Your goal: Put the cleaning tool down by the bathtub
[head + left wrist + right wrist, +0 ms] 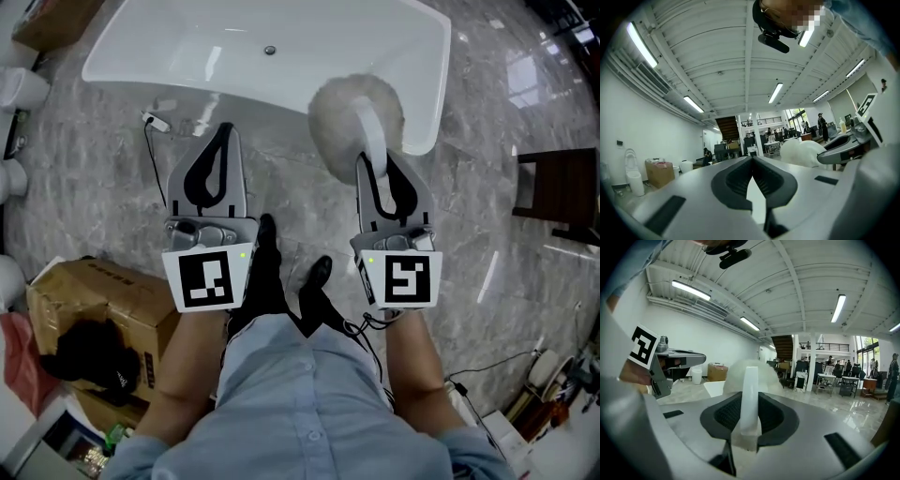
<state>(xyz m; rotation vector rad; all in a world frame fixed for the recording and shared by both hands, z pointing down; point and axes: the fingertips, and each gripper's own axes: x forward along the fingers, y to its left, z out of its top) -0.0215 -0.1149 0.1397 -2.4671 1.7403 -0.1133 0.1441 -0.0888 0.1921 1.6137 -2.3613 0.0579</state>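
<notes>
While its white handle sits clamped between the jaws of the right gripper [375, 167], the duster [356, 117] has its fluffy head over the near rim of the bathtub [187, 47]. Beside it, the left gripper [225, 129] holds nothing, its jaws closed together.

I'm looking down on a glossy grey marble floor [487, 234]. A white tub [262, 47] stands on it at the top of the head view, with a small white corded piece [157, 121] lying just beside its near edge; what it is, I can't tell. A cardboard box [103, 300] sits at lower left, a dark wooden stand [562, 183] at right, and clutter [553, 384] at lower right. The person's black shoes [267, 234] stand mid-floor.
</notes>
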